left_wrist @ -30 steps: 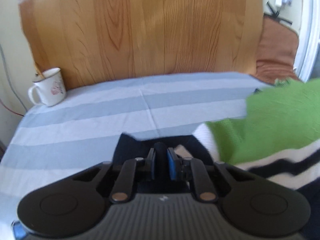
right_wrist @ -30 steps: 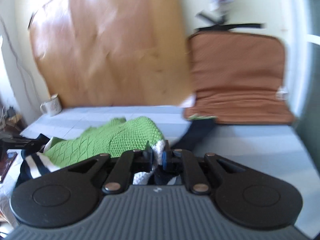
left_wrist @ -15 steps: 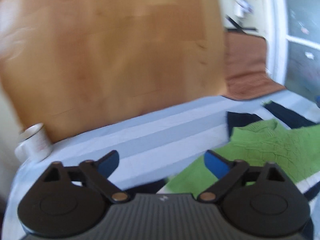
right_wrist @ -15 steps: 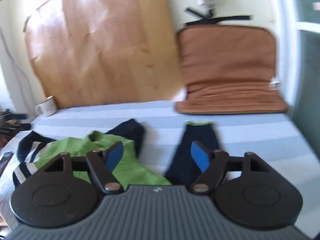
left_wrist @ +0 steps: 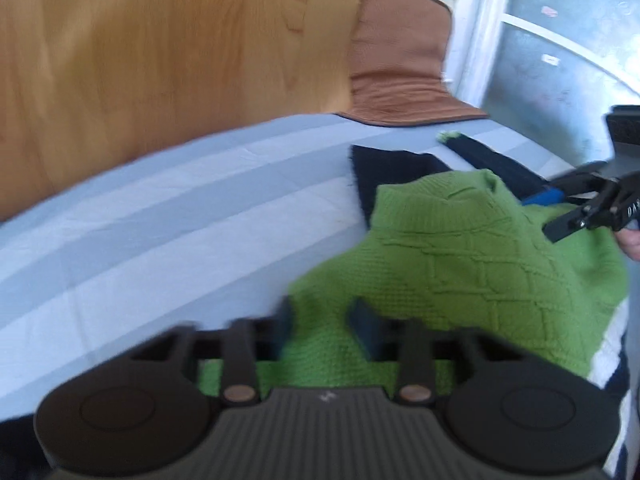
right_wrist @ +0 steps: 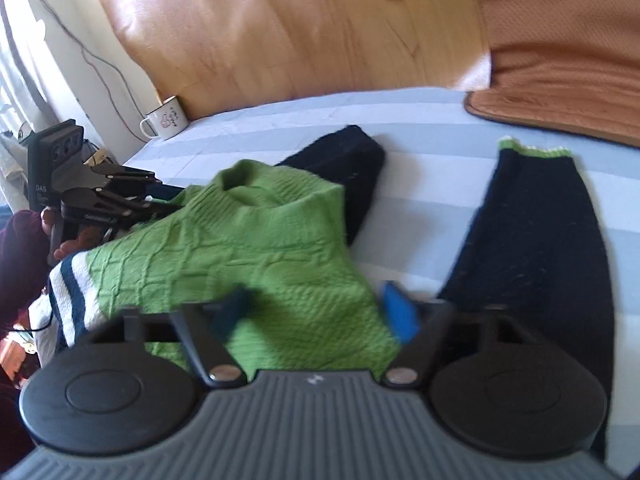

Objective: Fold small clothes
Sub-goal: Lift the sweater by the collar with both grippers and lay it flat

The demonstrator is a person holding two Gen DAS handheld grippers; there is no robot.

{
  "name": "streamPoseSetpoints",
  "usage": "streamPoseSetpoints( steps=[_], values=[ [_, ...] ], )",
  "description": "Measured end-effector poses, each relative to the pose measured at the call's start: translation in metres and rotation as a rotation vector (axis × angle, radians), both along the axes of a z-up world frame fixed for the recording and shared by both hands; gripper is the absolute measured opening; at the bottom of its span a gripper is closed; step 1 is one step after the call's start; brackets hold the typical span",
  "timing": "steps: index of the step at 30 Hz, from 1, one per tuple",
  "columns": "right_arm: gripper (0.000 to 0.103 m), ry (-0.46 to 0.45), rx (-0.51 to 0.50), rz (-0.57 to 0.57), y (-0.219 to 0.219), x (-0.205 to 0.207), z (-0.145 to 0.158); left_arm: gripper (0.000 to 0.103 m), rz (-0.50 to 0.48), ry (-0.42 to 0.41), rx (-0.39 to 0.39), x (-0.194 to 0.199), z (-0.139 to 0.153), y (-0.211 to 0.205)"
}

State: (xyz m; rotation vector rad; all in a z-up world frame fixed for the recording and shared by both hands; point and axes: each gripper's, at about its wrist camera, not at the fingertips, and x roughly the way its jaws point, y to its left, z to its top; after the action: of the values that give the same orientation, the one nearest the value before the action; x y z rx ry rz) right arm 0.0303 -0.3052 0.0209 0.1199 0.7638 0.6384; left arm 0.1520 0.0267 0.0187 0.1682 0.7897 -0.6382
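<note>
The green sweater [right_wrist: 240, 240] lay rumpled across the striped blue sheet [left_wrist: 160, 208], filling the middle and lower left of the right wrist view, its collar turned toward the wooden board [left_wrist: 160, 60] at the top of the frame. One navy sleeve [right_wrist: 532, 240] lay stretched out flat at the right and the other showed behind the collar, probably spread so that the body could be handled first. The left gripper [left_wrist: 320, 320], at the bottom centre of its own view, stood narrow, with the near green edge pinched between its pads, though blur hid the exact contact. The right gripper [right_wrist: 316, 308] was closing. The other end of that near edge lay between its blue pads, which had not yet met the knit. Holding one edge at two points well apart suggested the aim was to lift it evenly and keep the fold straight. A mug [right_wrist: 168, 122] stood clear at the upper left.
</note>
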Motion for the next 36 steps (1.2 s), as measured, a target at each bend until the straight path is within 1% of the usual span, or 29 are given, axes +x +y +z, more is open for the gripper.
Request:
streamPoseSetpoints(
  steps=[2,4,5,9,11,16,18,20,22,25,28,29,31,33,36],
  values=[
    [0.022,-0.034,-0.036,-0.031,0.013,-0.017,0.006,0.012,0.041,0.003,-0.037,-0.009,0.011,0.006],
    [0.019,-0.11,-0.112,-0.077,0.026,-0.036,0.02,0.012,0.065,-0.054,-0.043,-0.025,0.026,0.007],
    [0.017,-0.162,-0.151,-0.093,0.032,-0.048,0.029,0.012,0.076,-0.094,-0.041,-0.036,0.036,0.007],
    [0.016,-0.488,-0.316,-0.137,0.058,-0.109,0.076,0.012,0.136,-0.246,-0.055,-0.078,0.08,0.007],
    [0.015,-0.625,-0.359,-0.163,0.067,-0.14,0.096,0.012,0.184,-0.331,-0.072,-0.101,0.104,0.01],
    [0.014,-0.908,-0.396,-0.259,0.083,-0.2,0.147,0.012,0.303,-0.539,-0.181,-0.164,0.166,0.019],
    [0.014,-0.997,-0.388,-0.293,0.078,-0.22,0.172,0.012,0.337,-0.635,-0.226,-0.191,0.193,0.022],
    [0.013,-1.077,-0.368,-0.323,0.078,-0.238,0.197,0.012,0.375,-0.732,-0.256,-0.22,0.221,0.023],
    [0.013,-1.152,-0.342,-0.344,0.077,-0.256,0.225,0.012,0.407,-0.814,-0.284,-0.24,0.245,0.019],
    [0.013,-1.258,-0.309,-0.362,0.077,-0.285,0.262,0.012,0.467,-0.941,-0.341,-0.276,0.281,0.02],
    [0.013,-1.352,-0.309,-0.37,0.077,-0.307,0.296,0.012,0.522,-1.085,-0.392,-0.313,0.311,0.021],
    [0.013,-1.371,-0.311,-0.373,0.077,-0.311,0.305,0.012,0.543,-1.136,-0.397,-0.323,0.32,0.02],
    [0.013,-1.382,-0.301,-0.367,0.074,-0.308,0.323,0.012,0.565,-1.203,-0.394,-0.334,0.335,0.017],
    [0.013,-1.367,-0.284,-0.354,0.07,-0.302,0.333,0.012,0.579,-1.229,-0.392,-0.336,0.348,0.015],
    [0.013,-1.306,-0.266,-0.313,0.068,-0.275,0.325,0.012,0.612,-1.218,-0.364,-0.324,0.353,0.011]
  ],
)
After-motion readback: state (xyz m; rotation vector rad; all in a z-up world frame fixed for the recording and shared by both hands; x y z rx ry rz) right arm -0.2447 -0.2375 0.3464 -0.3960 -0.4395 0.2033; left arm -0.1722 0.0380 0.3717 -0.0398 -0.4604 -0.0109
